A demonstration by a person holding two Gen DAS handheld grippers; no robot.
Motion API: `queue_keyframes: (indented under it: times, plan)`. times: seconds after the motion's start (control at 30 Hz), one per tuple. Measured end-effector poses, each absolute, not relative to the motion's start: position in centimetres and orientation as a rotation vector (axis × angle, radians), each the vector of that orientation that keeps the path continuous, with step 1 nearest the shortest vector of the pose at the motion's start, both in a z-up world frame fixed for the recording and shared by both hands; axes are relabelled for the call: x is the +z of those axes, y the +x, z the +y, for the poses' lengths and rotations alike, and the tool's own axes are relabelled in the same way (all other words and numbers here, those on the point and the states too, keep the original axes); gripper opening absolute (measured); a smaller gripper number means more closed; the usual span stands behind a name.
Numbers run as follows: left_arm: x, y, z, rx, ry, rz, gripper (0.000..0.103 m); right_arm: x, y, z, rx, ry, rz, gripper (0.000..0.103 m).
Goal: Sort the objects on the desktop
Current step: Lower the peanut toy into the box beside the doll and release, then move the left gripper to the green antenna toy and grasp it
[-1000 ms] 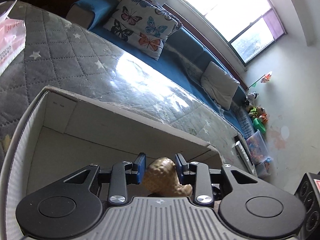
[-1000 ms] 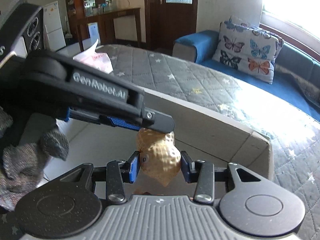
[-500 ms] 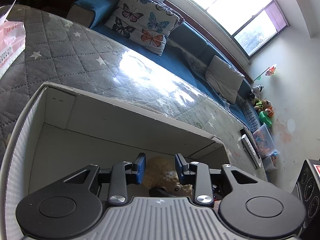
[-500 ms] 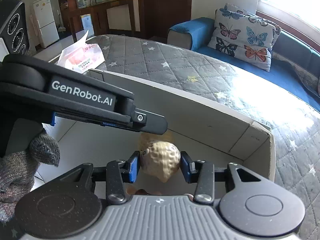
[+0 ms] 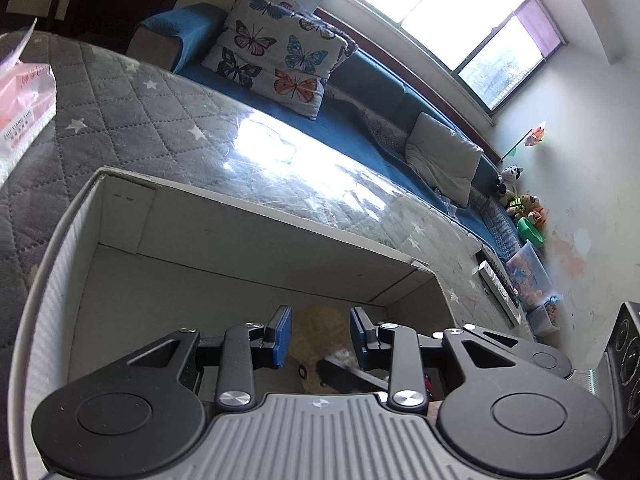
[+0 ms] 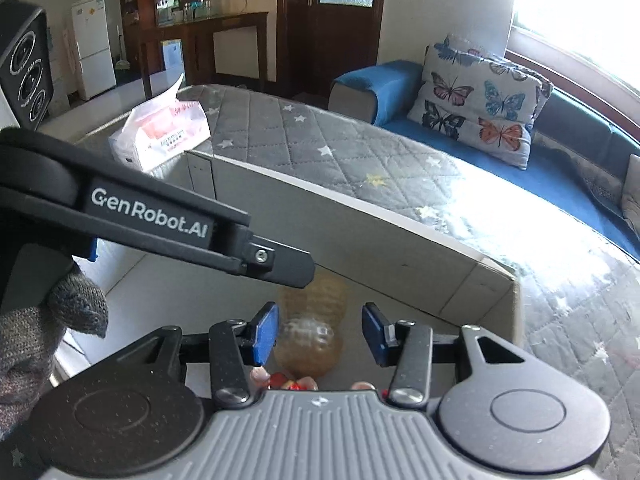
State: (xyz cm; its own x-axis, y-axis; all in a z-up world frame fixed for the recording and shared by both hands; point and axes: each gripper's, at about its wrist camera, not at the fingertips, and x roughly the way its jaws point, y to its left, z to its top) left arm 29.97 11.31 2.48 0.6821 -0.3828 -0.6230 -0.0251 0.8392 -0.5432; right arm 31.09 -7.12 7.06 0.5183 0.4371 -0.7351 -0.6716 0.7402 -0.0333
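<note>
Grey quilted, star-printed table cover [image 5: 120, 120] underlying everything, glare across its far side in both views. White cardboard box [image 5: 248, 248] set on it, open-topped, both grippers held over its interior. Blue sofa [image 6: 560, 168] with butterfly cushion [image 6: 480, 108] beyond the table.

Seen only from right wrist: dark cabinet, white fridge, door, and pink-and-white tissue pack [image 6: 160, 136] in full just outside the box's far-left corner. Seen only from left wrist: window frame, heap of toys on the floor along the wall, remote control at the table edge.

Left gripper [image 5: 318, 336] open, blue pads apart, nothing between them in contact; from right wrist, visible as a black arm marked "GenRobot.AI" [image 6: 152, 216] crossing above the box, gloved hand [image 6: 48, 328] behind it.

Right gripper [image 6: 319, 334] open, pads clear of the toy on both sides.

Tan peanut-shaped toy [image 6: 310, 332] below and between the right pads, inside the box, motion-blurred; whether resting on the floor, cannot tell. From left wrist, same toy [image 5: 316, 324] dim and partly hidden.
</note>
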Motion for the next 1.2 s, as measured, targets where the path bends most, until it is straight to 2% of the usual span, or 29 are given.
queue_keyframes:
  times: [0.5, 0.6, 1.2]
  plan:
    - [5.5, 23.2, 8.7, -0.257, -0.488, 0.735, 0.034, 11.4, 24.3, -13.3, 0.664, -0.243, 0.659, 0.051]
    - [5.7, 21.5, 8.0, -0.275, -0.473, 0.725, 0.034, 11.7, 22.5, -14.5, 0.669, -0.233, 0.647, 0.056]
    - [3.0, 14.4, 4.7, -0.343, -0.475, 0.786, 0.034, 9.0, 13.2, -19.1, 0.679, -0.222, 0.682, 0.060]
